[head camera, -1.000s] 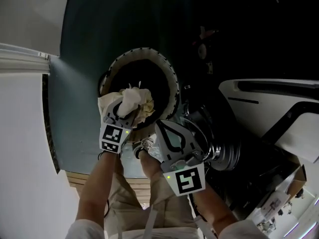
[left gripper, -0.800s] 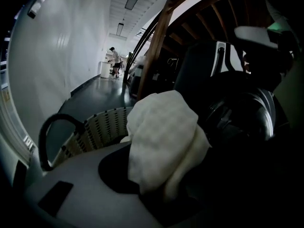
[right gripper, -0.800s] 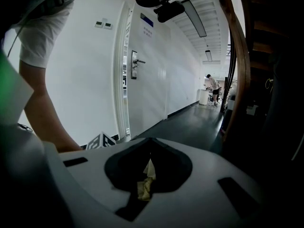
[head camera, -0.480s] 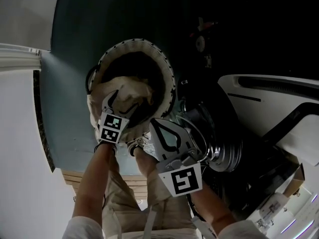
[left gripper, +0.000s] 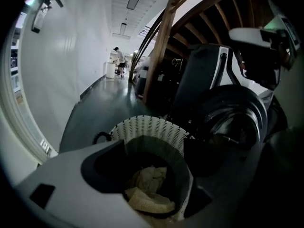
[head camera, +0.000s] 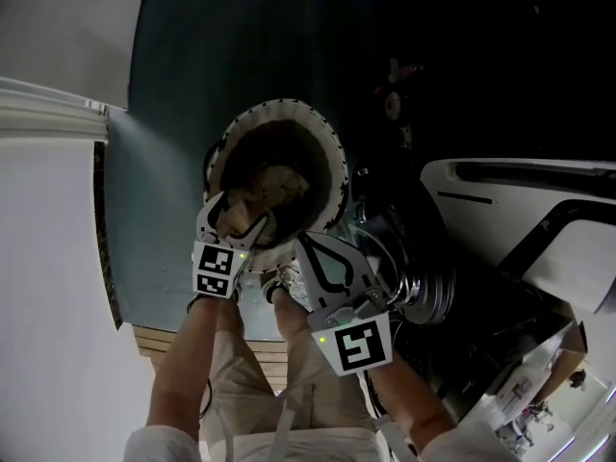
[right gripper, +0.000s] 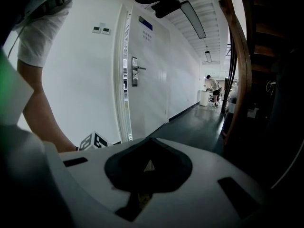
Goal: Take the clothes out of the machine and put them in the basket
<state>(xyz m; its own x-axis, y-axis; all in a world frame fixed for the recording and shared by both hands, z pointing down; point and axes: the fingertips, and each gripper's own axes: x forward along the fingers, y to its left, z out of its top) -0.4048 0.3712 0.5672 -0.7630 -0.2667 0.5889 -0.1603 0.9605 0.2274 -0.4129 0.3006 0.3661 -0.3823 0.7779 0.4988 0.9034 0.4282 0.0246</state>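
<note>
A round basket (head camera: 332, 152) with a white woven rim and a dark liner stands on the dark floor; it also shows in the left gripper view, basket (left gripper: 151, 127). A crumpled cream cloth (head camera: 269, 189) lies inside it, cloth (left gripper: 148, 189). My left gripper (head camera: 238, 216) hangs over the basket's near rim. Its jaws have just been opening and stand open, with nothing between them (left gripper: 154, 147). My right gripper (head camera: 306, 243) is beside it at the basket's near right edge, shut and empty (right gripper: 151, 139). The washing machine (head camera: 500, 200) stands to the right.
The machine's round door (left gripper: 235, 120) hangs open right of the basket. A white wall and a door frame (head camera: 48, 123) run along the left. A wooden stair structure (left gripper: 159, 46) rises behind the basket. A person (left gripper: 121, 61) stands far down the corridor.
The left gripper held the cream cloth over the basket, then let it go. The cloth now lies in the basket, and the gripper has drawn back to the near rim. The right gripper rose slightly.
</note>
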